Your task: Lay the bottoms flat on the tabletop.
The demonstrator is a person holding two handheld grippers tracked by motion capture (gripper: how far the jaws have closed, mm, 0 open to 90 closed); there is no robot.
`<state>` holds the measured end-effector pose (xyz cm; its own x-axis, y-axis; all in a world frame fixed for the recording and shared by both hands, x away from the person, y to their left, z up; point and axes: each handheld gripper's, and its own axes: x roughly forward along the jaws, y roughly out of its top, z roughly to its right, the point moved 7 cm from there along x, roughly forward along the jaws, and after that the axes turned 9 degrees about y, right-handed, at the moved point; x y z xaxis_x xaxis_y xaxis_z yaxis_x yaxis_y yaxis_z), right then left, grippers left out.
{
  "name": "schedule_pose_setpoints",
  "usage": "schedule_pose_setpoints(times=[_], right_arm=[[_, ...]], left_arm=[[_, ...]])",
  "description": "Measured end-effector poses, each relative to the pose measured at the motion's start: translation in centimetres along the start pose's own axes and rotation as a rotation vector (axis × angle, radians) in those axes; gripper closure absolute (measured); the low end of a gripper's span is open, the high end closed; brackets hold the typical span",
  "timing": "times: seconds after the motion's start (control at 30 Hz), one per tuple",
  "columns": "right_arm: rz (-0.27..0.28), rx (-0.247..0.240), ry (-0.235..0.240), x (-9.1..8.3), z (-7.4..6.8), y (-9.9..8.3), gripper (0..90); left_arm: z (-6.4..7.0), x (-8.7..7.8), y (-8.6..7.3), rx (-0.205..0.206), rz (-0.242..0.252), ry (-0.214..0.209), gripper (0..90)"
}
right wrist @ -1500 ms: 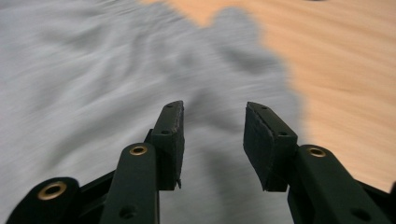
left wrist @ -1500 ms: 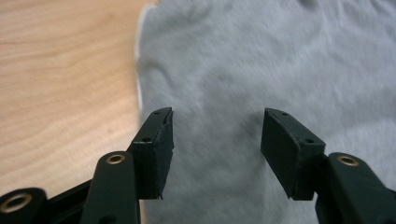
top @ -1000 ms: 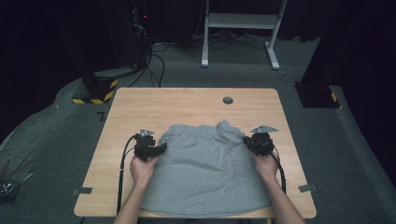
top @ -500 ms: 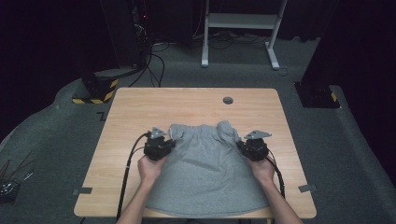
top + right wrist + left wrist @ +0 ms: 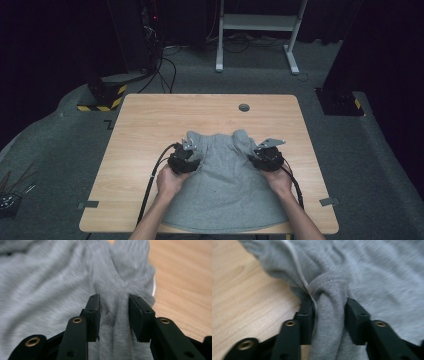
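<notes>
A grey knit garment [image 5: 225, 187] lies on the near half of the wooden table [image 5: 150, 125], its near hem hanging over the front edge. My left gripper [image 5: 192, 150] is shut on a bunched fold at the garment's upper left; in the left gripper view the grey garment [image 5: 332, 290] is pinched between the jaws of the left gripper [image 5: 329, 315], with a white cord beside the fold. My right gripper [image 5: 259, 152] is shut on the upper right fold; in the right gripper view the grey garment [image 5: 50, 277] is squeezed between the jaws of the right gripper [image 5: 113, 315].
A round cable hole [image 5: 244, 107] sits near the table's far edge. Two tape strips [image 5: 88, 204] mark the near corners. Beyond the table stand a white desk frame [image 5: 260, 30] and a dark rack with cables [image 5: 150, 45] on grey carpet.
Both grippers have moved inward and toward the person, dragging the garment's top corners with them; the cloth is now narrower at the top and lies closer to the front edge.
</notes>
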<state>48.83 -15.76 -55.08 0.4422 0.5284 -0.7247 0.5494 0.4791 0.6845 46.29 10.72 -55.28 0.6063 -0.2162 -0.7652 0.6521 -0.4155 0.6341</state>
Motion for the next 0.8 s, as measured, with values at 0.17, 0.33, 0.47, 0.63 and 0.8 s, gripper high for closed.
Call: schedule_pose_setpoints(times=[0.17, 0.33, 0.47, 0.63, 0.8], right_arm=[[-0.023, -0.027, -0.071, 0.3, 1.2, 0.2, 83.0], [0.017, 0.012, -0.158, -1.0, 3.7, 1.4, 82.3], [-0.045, 0.060, -0.119, 0.7, 4.0, 0.3, 65.0], [0.063, 0.036, -0.096, -1.1, 1.8, 0.9, 56.1], [0.068, -0.016, -0.006, -1.9, -1.3, -0.2, 57.5]], left_arm=[[-2.1, -0.2, 0.5, 0.035, 0.007, 0.148, 79.3], [-6.0, 0.1, -0.2, -0.064, 0.001, 0.224, 78.8], [-6.0, 0.4, -1.0, -0.090, 0.017, 0.233, 59.6], [-3.8, -2.5, -1.0, -0.056, 0.128, 0.189, 46.4], [-2.2, -2.7, -2.9, -0.045, 0.135, 0.111, 43.1]])
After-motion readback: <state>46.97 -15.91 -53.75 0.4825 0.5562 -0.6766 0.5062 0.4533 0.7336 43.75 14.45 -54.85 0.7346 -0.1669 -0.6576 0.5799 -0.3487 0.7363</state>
